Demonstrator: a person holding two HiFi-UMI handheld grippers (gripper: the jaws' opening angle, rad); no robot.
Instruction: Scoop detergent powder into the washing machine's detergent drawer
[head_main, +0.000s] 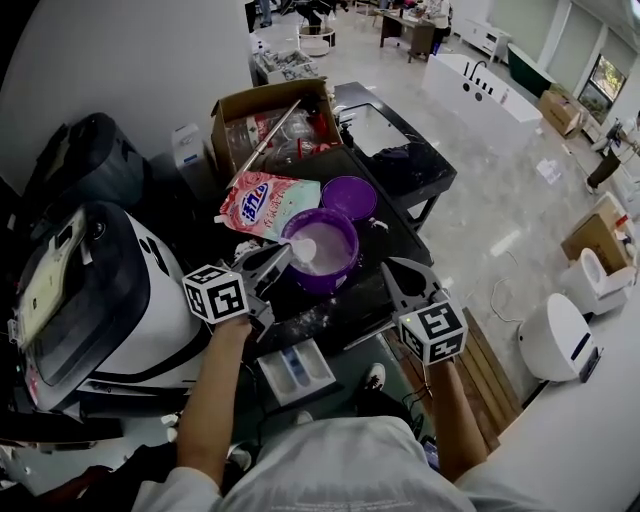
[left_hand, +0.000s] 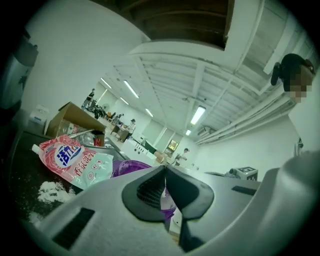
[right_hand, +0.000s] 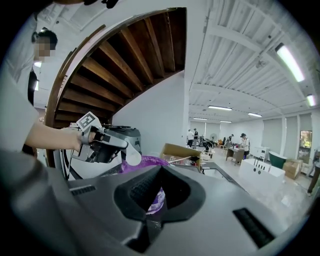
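A purple tub (head_main: 331, 277) of white powder stands on the dark worktop. My left gripper (head_main: 283, 256) is shut on a white scoop (head_main: 303, 250), which hangs over the tub's near left rim. In the right gripper view the scoop (right_hand: 133, 156) shows at that gripper's tip above the tub (right_hand: 142, 161). My right gripper (head_main: 388, 268) is shut and empty, to the right of the tub. The detergent drawer (head_main: 295, 372) stands pulled out below the worktop edge, beside the white washing machine (head_main: 100, 300). Both pairs of pads meet: the left gripper (left_hand: 165, 169) and the right gripper (right_hand: 160, 169).
A pink detergent bag (head_main: 265, 203) lies behind the tub, with a purple lid (head_main: 350, 197) to its right. A cardboard box (head_main: 270, 120) stands further back. Spilled powder (left_hand: 50, 192) dusts the worktop. People stand in the far hall.
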